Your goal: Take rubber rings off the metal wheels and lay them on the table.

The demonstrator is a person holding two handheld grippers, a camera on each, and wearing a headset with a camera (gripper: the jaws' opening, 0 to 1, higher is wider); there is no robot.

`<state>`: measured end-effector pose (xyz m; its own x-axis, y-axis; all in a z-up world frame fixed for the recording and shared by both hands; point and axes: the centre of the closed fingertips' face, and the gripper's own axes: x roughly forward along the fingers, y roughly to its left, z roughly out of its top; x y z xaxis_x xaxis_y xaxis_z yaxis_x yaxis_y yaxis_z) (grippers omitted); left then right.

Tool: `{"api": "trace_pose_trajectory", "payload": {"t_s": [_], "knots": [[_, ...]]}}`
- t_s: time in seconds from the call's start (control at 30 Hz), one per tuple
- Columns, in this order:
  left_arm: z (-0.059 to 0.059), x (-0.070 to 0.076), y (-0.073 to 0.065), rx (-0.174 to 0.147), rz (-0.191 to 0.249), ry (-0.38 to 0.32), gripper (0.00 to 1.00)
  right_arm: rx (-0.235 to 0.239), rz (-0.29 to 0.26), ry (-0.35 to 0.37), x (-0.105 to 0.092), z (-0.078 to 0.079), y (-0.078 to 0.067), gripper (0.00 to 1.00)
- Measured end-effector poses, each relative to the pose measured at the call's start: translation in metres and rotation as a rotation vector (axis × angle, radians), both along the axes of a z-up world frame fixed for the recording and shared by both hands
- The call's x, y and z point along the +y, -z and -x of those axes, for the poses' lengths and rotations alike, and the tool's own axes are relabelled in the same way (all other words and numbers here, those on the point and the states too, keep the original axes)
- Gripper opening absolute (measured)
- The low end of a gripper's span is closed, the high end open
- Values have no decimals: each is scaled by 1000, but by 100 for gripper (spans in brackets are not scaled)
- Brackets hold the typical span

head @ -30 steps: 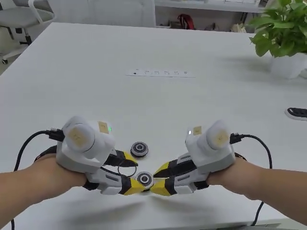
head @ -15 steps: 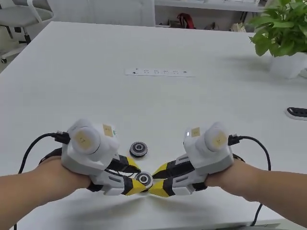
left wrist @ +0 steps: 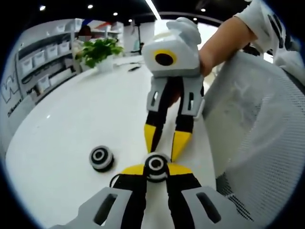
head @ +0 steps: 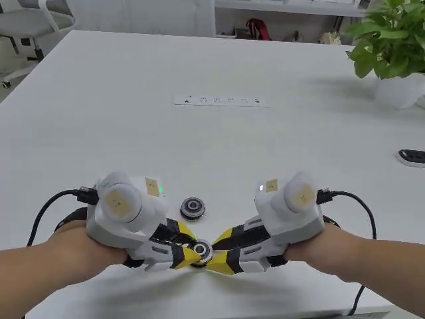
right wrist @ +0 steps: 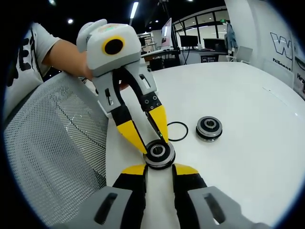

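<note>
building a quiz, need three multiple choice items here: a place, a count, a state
1. The free wheel sits: A) on the table just past the left tool B) by the plant pot C) atop another wheel
2. Metal wheels: A) one B) two C) four
3. The loose rubber ring is: A) round a wheel B) flat on the table C) in the air
Key: 1 A, head view shows it there. 2 B, it plus the gripped wheel between left tool and right tool. 3 B, it lies bare beside the free wheel.
</note>
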<state>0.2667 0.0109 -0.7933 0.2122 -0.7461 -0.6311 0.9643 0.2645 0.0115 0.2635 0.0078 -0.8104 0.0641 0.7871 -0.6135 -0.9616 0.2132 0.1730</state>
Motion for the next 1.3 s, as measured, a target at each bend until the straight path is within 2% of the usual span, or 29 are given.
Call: {"api": "trace_pose_trajectory", "payload": {"t_s": [0.2, 0.4, 0.7, 1.3], "knots": [[1, -3, 1, 3, 4, 1, 15, -2, -3, 3, 1, 0, 0, 17], [1, -2, 1, -13, -1, 0, 14, -7, -7, 3, 2, 0, -1, 19], [0, -3, 1, -10, 13, -17, 14, -27, -11, -4, 5, 0, -3, 21], [-1, -4, 1, -14, 22, -25, 14, -8, -19, -1, 1, 0, -1, 17]]}}
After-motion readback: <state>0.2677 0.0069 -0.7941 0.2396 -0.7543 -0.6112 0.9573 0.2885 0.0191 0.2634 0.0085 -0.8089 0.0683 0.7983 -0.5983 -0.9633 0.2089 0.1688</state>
